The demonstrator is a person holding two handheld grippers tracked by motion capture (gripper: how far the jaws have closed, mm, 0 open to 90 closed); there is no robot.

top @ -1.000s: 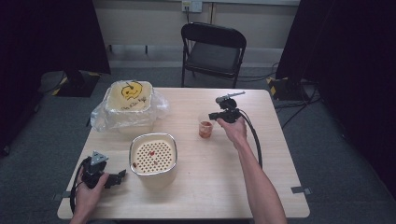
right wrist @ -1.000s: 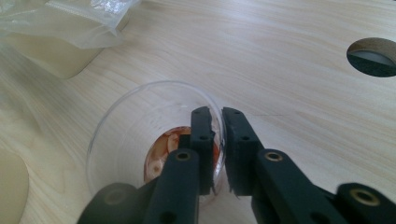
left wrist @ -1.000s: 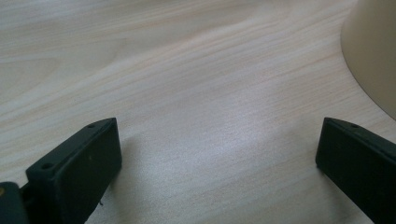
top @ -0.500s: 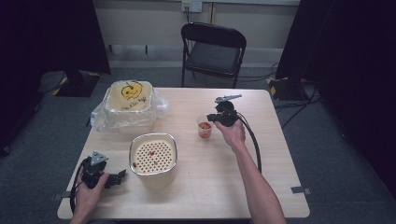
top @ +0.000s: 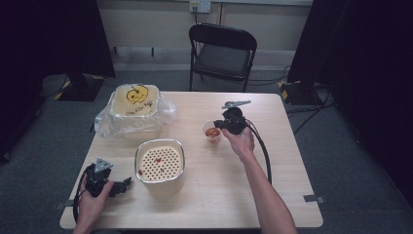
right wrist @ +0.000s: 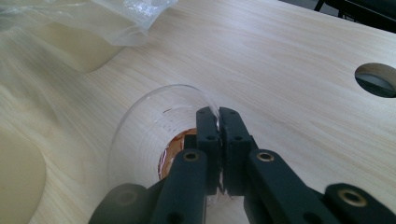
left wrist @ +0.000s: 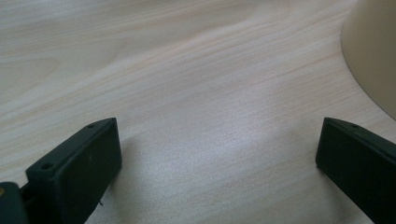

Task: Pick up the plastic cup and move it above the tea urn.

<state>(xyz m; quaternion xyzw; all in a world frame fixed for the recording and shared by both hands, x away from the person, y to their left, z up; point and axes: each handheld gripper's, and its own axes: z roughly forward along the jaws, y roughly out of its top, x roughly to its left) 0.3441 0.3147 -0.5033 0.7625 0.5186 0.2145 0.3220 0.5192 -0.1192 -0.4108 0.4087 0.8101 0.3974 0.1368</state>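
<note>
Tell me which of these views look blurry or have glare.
High view: soft, low detail, dark around the room, table evenly lit. Left gripper view: sharp wood grain, a pale sheen between the open jaws of the left gripper. Right gripper view: the cup is distorted and hazy up close; the right gripper is sharp.

This looks like a studio or lab set up for recording, not a home. A plain pale wood worktop stands alone on grey carpet, with dark curtains hanging on both sides. A black folding chair sits beyond the worktop's far edge. Cables run across the floor, tape marks sit by the worktop's near corners, and a wall socket shows behind.
</note>
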